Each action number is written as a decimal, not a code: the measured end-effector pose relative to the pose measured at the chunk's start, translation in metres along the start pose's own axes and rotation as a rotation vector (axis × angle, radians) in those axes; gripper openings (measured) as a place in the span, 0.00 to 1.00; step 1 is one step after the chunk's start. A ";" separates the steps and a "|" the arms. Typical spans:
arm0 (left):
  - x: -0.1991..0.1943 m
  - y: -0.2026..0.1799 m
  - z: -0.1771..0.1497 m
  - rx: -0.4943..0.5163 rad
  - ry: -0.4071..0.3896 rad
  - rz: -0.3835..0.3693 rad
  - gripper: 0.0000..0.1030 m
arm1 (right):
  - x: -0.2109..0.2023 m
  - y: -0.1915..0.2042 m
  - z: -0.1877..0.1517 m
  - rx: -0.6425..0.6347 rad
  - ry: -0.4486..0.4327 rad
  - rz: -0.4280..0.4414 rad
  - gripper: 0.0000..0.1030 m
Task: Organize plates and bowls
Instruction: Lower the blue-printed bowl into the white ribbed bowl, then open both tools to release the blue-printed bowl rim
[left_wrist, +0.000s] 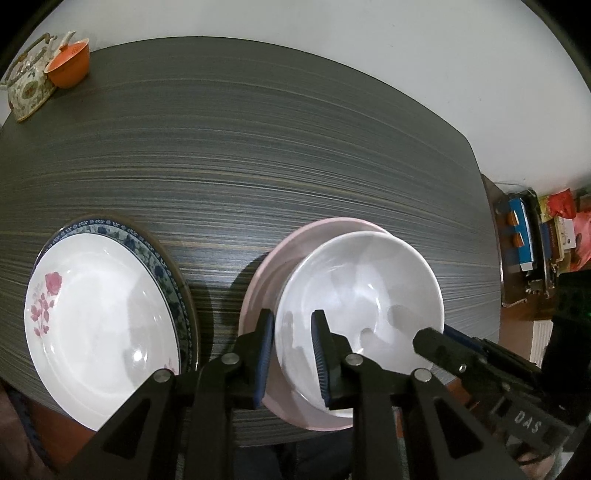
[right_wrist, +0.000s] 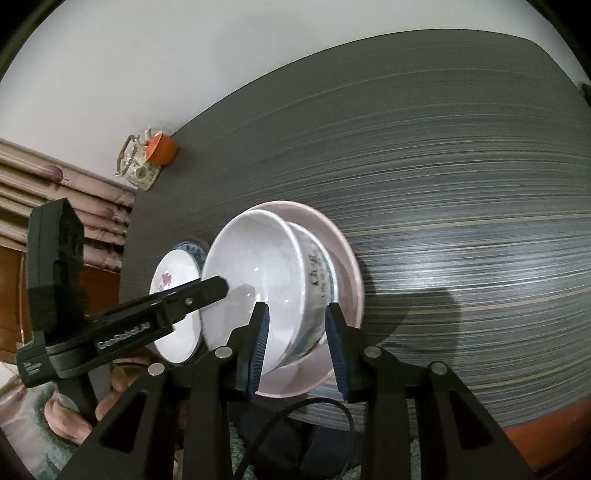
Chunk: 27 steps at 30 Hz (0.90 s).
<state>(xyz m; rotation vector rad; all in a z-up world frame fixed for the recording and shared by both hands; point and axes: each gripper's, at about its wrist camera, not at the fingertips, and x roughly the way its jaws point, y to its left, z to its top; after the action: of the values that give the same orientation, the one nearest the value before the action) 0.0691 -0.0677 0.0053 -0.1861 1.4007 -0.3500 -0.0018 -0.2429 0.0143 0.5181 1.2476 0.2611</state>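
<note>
At near table edge, a white bowl (left_wrist: 358, 295) is seated in a pink plate (left_wrist: 266, 280), apparently staged for nesting. Its near-left rim is straddled by the left gripper (left_wrist: 291, 354), its right wall by the right gripper (right_wrist: 297, 343); neither set of pads is seen pressing. Left, a floral plate (left_wrist: 99, 317) is stacked on a blue-rimmed plate (left_wrist: 162, 266). Far left, an orange cup (left_wrist: 70, 68) is kept beside a teapot (left_wrist: 27, 85).
</note>
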 end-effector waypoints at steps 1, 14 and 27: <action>0.000 0.001 0.000 0.001 0.001 0.000 0.21 | -0.001 -0.004 0.000 0.013 -0.005 0.004 0.30; -0.008 0.009 -0.002 0.026 -0.012 -0.011 0.21 | -0.009 -0.025 -0.007 0.052 -0.028 0.023 0.30; -0.031 0.001 -0.013 0.127 -0.182 0.109 0.21 | -0.002 -0.032 -0.010 0.085 -0.033 0.012 0.33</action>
<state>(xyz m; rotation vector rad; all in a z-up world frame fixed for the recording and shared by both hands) 0.0523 -0.0546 0.0317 -0.0361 1.2002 -0.3219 -0.0147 -0.2690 -0.0025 0.6009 1.2280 0.2100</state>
